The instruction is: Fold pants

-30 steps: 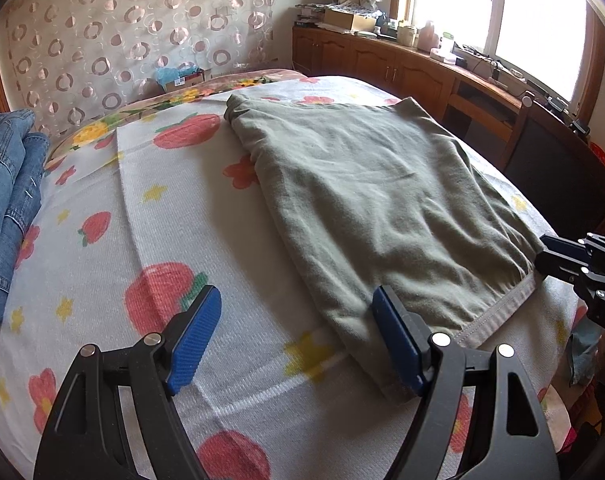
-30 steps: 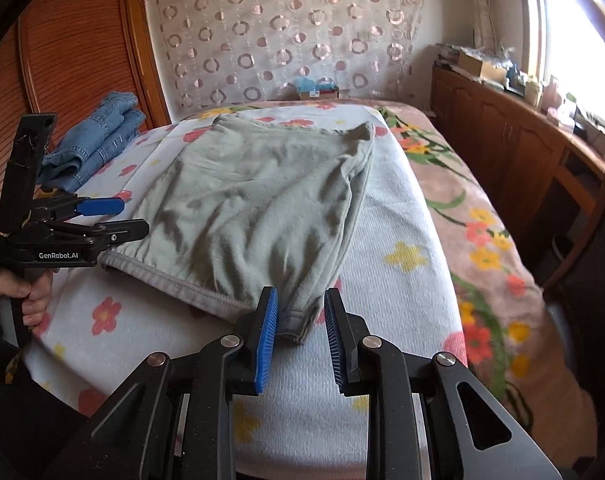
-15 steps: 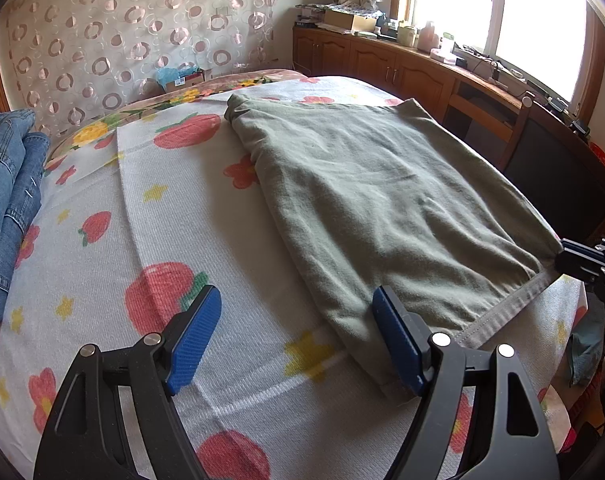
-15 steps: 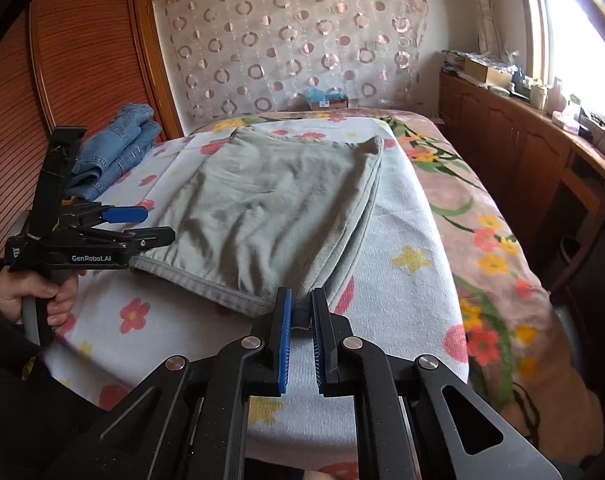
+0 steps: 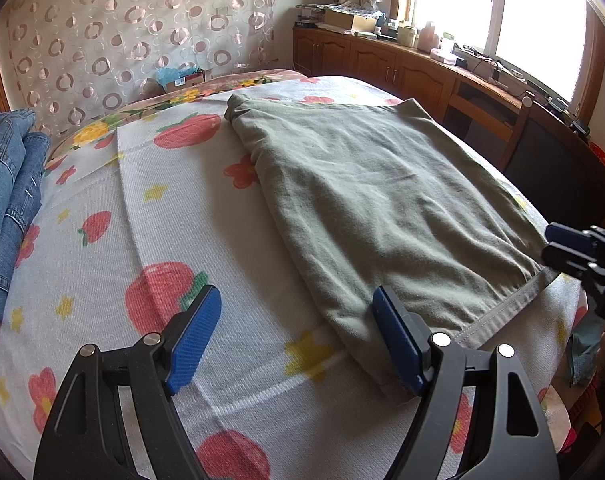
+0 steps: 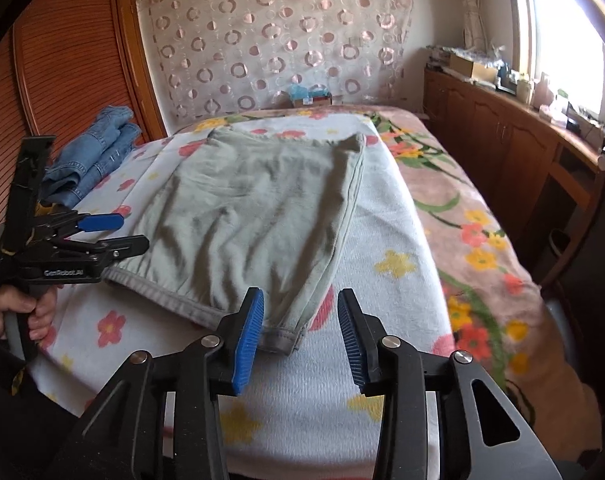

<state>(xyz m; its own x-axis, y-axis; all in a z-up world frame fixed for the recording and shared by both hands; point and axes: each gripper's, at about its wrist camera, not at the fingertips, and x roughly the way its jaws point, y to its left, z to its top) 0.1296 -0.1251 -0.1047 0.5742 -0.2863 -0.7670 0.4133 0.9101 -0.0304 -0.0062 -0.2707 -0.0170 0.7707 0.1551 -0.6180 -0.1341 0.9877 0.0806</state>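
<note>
Grey-green pants (image 5: 382, 204) lie folded flat on the flowered bedspread (image 5: 206, 208), waistband toward me; they also show in the right wrist view (image 6: 262, 216). My left gripper (image 5: 298, 340) is wide open at the near left waistband corner, its right pad over the fabric edge. My right gripper (image 6: 300, 324) is open, with the near right waistband corner (image 6: 280, 338) lying flat between its pads. The left gripper also shows in the right wrist view (image 6: 114, 234), held by a hand. The right gripper also shows in the left wrist view (image 5: 558, 240).
Folded blue jeans (image 5: 6, 200) lie at the bed's far left. Wooden cabinets (image 5: 414, 72) with clutter run under the window on the right. A dark chair (image 5: 558, 164) stands by the bed's right edge. A wooden wardrobe (image 6: 70, 68) stands at the left.
My right gripper had shut on the right waistband corner and pulled it back; now it has opened and let the corner go. The left gripper has stayed open in place.
</note>
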